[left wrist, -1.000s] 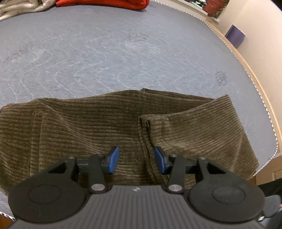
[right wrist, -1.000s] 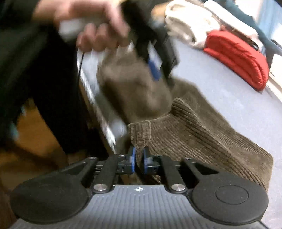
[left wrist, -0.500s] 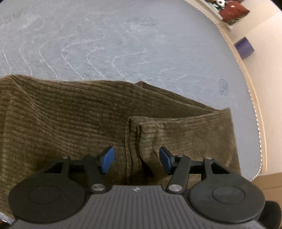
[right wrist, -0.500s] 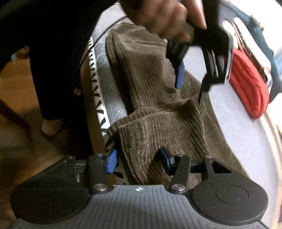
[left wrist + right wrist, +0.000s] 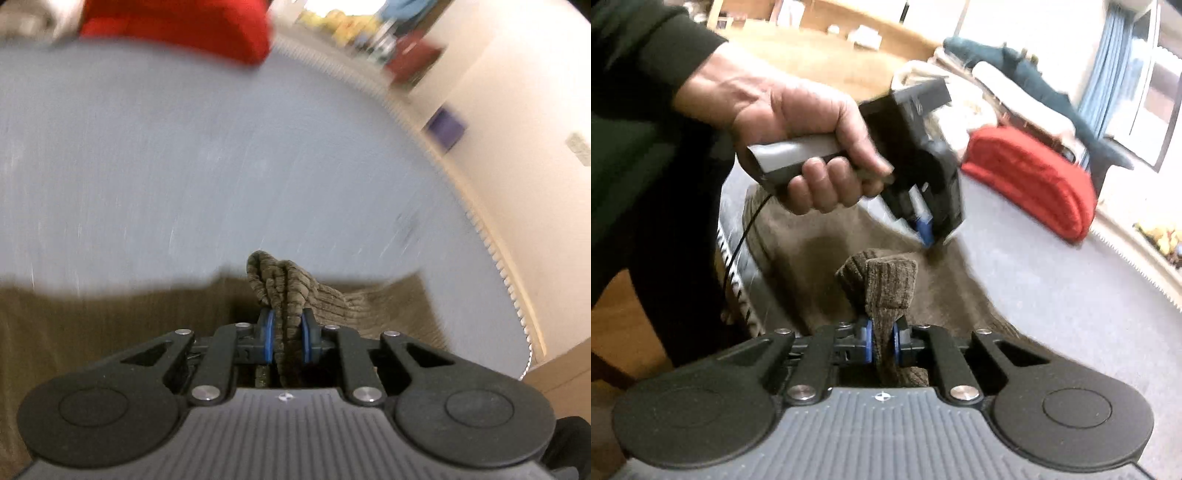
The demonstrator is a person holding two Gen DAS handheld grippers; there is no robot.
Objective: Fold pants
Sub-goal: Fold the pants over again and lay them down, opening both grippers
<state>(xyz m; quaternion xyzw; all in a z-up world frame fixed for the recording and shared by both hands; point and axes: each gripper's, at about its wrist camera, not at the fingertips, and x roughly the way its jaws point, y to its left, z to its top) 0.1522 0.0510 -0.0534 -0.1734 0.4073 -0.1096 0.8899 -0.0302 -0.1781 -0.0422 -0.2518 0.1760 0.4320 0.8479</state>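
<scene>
The brown corduroy pants (image 5: 92, 317) lie on the grey quilted table at its near edge. My left gripper (image 5: 287, 334) is shut on a bunched fold of the pants (image 5: 280, 280) that sticks up between its blue pads. My right gripper (image 5: 885, 341) is shut on another bunched corner of the pants (image 5: 886, 284). In the right wrist view the person's hand holds the left gripper (image 5: 925, 229) above the pants (image 5: 820, 251), lifting the cloth. The view is motion-blurred.
A red folded garment (image 5: 177, 26) lies at the far side of the table (image 5: 221, 147), also in the right wrist view (image 5: 1034, 177), with pale and dark clothes piled behind it. The table's right edge (image 5: 491, 251) curves near the wall. The person's dark-clothed body (image 5: 635, 147) stands left.
Both grippers were open over the pants half a second ago. Both have since shut on bunched cloth and are lifting it. The left wrist view has tilted up toward the far side.
</scene>
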